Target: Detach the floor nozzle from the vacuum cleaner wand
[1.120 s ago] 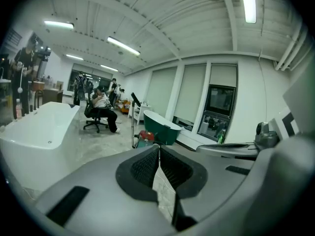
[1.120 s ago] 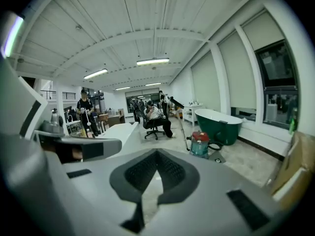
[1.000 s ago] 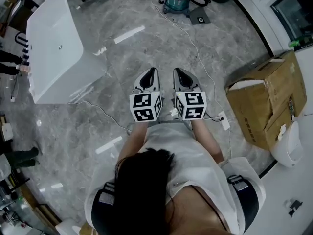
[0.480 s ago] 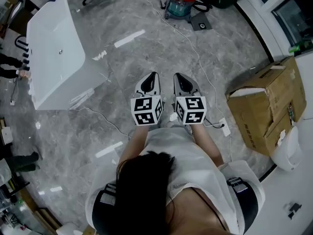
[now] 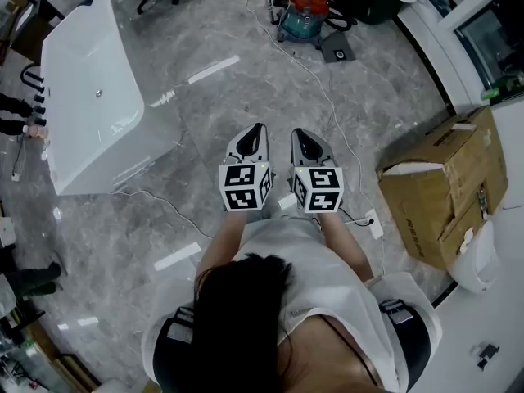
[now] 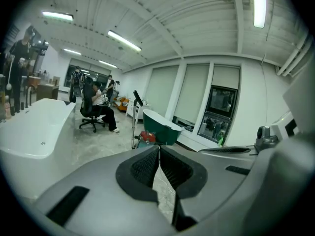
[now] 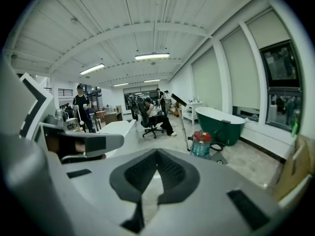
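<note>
Marble floor (image 5: 246, 97): vacuum cleaner (image 5: 301, 11) far edge, cardboard box (image 5: 442, 187) right, contents hidden; left gripper (image 5: 259, 128), right gripper (image 5: 296, 133) closed, empty.

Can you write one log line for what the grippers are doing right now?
left gripper: shut, empty | right gripper: shut, empty | vacuum: on floor, far ahead | nozzle: beside vacuum, untouched

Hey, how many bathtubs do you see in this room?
2. A white bathtub stands at the left of the head view; a dark green bathtub stands farther off, just behind the vacuum cleaner. More may be hidden.
</note>
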`<state>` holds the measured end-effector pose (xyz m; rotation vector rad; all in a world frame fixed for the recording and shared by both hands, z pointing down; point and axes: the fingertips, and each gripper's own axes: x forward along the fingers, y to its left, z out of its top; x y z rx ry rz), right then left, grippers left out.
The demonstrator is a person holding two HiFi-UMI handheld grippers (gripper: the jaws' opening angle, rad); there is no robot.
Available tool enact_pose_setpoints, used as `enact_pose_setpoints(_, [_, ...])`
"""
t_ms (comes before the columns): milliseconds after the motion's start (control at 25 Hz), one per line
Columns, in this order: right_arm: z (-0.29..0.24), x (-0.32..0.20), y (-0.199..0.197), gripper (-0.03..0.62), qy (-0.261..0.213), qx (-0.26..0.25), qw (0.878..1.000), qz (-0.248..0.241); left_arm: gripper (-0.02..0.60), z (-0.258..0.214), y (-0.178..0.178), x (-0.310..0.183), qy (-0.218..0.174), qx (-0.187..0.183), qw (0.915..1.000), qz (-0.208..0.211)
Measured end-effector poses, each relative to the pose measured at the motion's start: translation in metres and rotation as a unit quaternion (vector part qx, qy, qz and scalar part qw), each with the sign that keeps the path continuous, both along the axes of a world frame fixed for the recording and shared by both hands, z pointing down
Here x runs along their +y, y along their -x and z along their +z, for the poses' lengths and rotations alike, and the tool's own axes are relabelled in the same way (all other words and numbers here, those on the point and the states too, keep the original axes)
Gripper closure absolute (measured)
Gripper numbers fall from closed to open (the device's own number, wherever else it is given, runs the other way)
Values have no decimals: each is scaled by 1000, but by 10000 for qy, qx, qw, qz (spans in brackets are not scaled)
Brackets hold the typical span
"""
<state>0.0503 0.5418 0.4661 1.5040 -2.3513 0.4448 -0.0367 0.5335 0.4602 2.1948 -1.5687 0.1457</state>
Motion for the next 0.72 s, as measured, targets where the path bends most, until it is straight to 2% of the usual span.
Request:
enact_pose_setpoints(400, [3,-42,34,579,46,124,9999,55,569,0,26,-44,14,38,9997,254])
enact_pose_setpoints(720, [13,-53,55,579,455,-268,9984,183,568,1,46,-59,59,-50,9989,462])
